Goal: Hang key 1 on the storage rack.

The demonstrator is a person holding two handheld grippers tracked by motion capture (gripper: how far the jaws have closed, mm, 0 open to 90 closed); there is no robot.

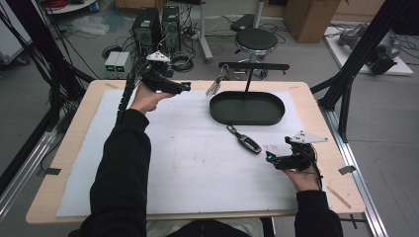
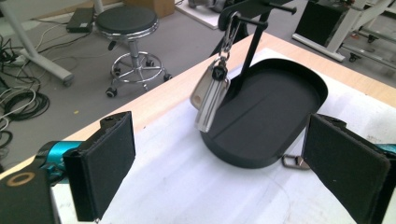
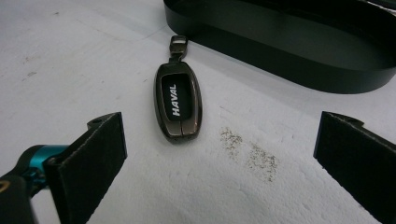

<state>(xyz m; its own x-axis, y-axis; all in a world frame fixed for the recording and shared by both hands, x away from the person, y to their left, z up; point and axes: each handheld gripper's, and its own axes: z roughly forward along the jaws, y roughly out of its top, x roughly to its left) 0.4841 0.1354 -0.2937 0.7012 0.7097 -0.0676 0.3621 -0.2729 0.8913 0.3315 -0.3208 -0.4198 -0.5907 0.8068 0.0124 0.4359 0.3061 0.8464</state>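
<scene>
A dark metal car key fob (image 3: 178,105) marked HAVAL lies flat on the white mat, its clip end toward the black oval tray (image 3: 280,60); from above the key fob (image 1: 245,140) sits just in front of the tray (image 1: 247,120). My right gripper (image 1: 271,159) stands open to the right of the fob, empty. A silver key set (image 2: 210,95) hangs by a clasp from the left end of the black T-shaped stand (image 2: 254,42) that rises from the tray. My left gripper (image 1: 187,87) is held open and empty, left of the hanging key set (image 1: 214,87).
The white mat (image 1: 173,158) covers most of the wooden table (image 1: 74,148). A small brown stain (image 3: 252,156) marks the mat near the fob. Behind the table stand a black stool (image 1: 255,40), computer towers (image 1: 148,24) and loose cables on the floor.
</scene>
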